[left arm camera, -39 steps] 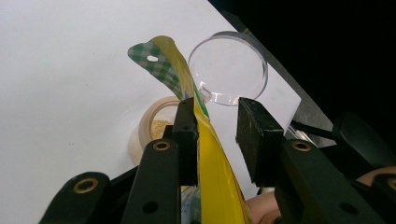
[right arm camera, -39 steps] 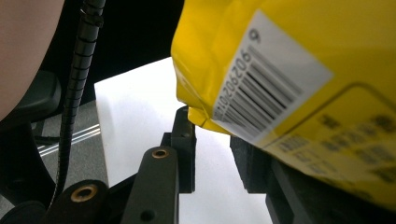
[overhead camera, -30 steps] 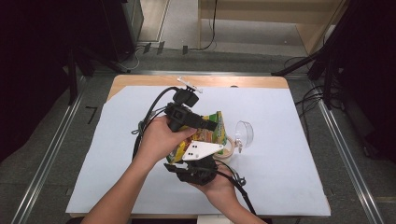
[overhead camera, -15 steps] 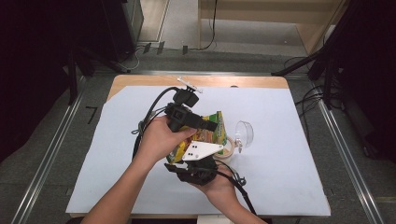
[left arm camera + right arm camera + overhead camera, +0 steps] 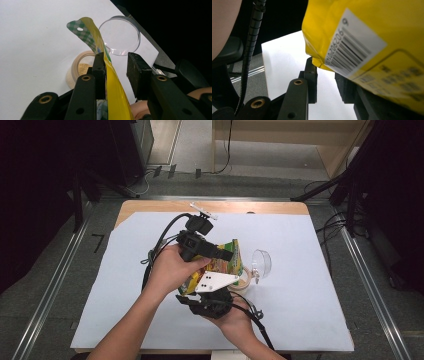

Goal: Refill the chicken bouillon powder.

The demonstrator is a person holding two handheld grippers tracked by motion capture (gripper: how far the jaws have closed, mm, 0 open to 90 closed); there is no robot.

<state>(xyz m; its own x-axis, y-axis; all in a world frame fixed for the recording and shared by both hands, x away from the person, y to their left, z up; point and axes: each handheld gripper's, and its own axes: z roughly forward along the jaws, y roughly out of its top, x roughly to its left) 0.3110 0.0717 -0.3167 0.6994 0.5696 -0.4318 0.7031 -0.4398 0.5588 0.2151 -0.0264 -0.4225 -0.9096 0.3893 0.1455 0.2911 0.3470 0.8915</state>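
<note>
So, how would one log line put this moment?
left gripper: pouch between jaws, not clamped | right gripper: at pouch bottom, grip unclear | pouch: tilted above cup | lid: off

The high view looks forward and down on the white-covered table [image 5: 310, 290]. Each gripper view rides close behind its own jaws; all three share the yellow pouch [image 5: 227, 265] [image 5: 113, 82] [image 5: 372, 37] (the right one perhaps too near).
</note>
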